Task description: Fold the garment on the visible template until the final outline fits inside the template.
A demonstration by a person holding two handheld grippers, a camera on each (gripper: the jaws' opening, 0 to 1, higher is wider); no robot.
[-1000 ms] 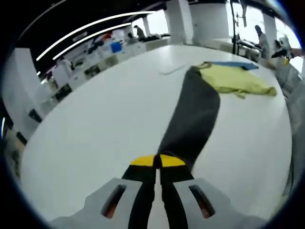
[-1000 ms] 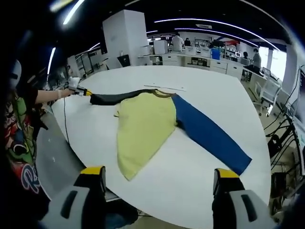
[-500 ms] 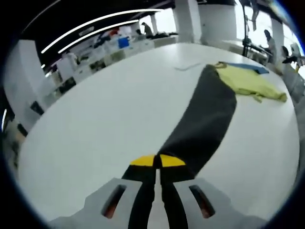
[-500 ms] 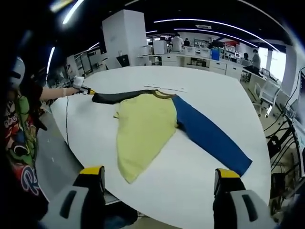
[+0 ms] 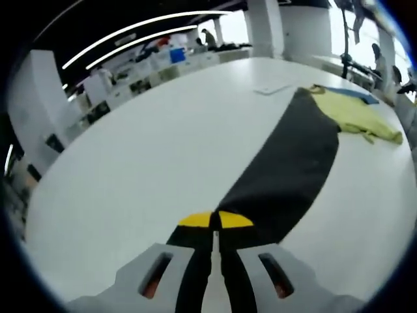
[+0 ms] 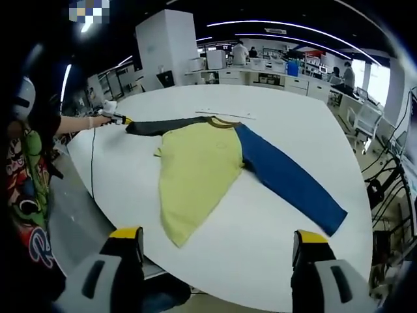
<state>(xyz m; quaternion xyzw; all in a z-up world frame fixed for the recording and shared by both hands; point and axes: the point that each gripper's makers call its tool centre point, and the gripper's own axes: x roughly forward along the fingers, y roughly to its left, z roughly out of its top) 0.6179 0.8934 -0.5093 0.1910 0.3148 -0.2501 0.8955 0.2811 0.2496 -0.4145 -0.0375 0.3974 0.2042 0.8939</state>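
garment [image 6: 202,169] flat on table [image 6: 293,124] | left tongs [image 5: 215,220] clamped on dark sleeve [image 5: 287,169] | right tongs [image 6: 217,240] apart, raised

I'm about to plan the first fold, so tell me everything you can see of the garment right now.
The garment is a long-sleeved raglan top, soft knit by its look: yellow-green body, brownish neckband, one dark grey sleeve and one blue sleeve. It lies on the white table, neck toward the far side. The body is partly doubled over, narrowing to a point at the near edge. The blue sleeve lies flat and straight. The left gripper is shut on the grey cuff, with that sleeve stretched straight. The right gripper is open, touching nothing.
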